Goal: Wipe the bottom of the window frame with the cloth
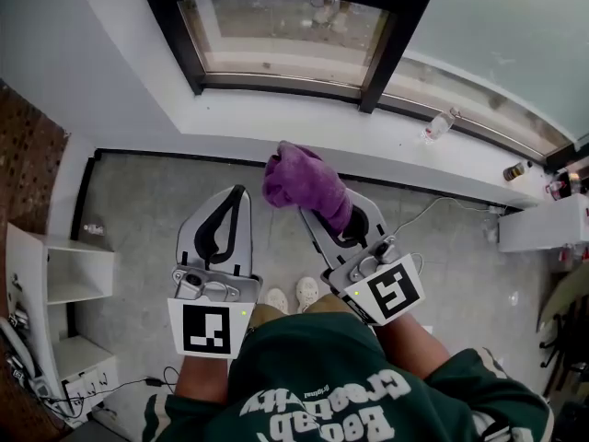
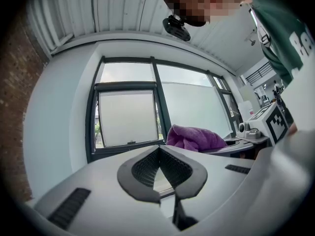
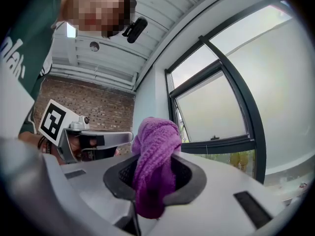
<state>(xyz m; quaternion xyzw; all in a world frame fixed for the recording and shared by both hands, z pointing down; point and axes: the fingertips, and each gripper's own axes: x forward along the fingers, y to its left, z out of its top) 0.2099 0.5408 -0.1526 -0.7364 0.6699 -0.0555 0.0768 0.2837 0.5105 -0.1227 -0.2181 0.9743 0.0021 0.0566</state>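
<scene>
A person in a green sweatshirt [image 1: 340, 385] stands at a dark-framed window, a handheld gripper in each hand. The right gripper [image 1: 324, 217] is clamped on a bunched purple cloth [image 1: 299, 180], whose folds bulge out past the jaw tips and hang down between the pads. Seen from the head, the cloth sits over the near edge of the white sill [image 1: 230, 122], short of the bottom of the window frame [image 1: 276, 86], which lies farther off. The left gripper [image 1: 241, 193], just left of the right one, has its jaw tips pressed together with nothing between them. A clear plastic bottle [image 1: 440, 124] lies on the sill to the far right. Pale shoes [image 1: 306, 291] show on the grey floor [image 1: 138, 219] below.
</scene>
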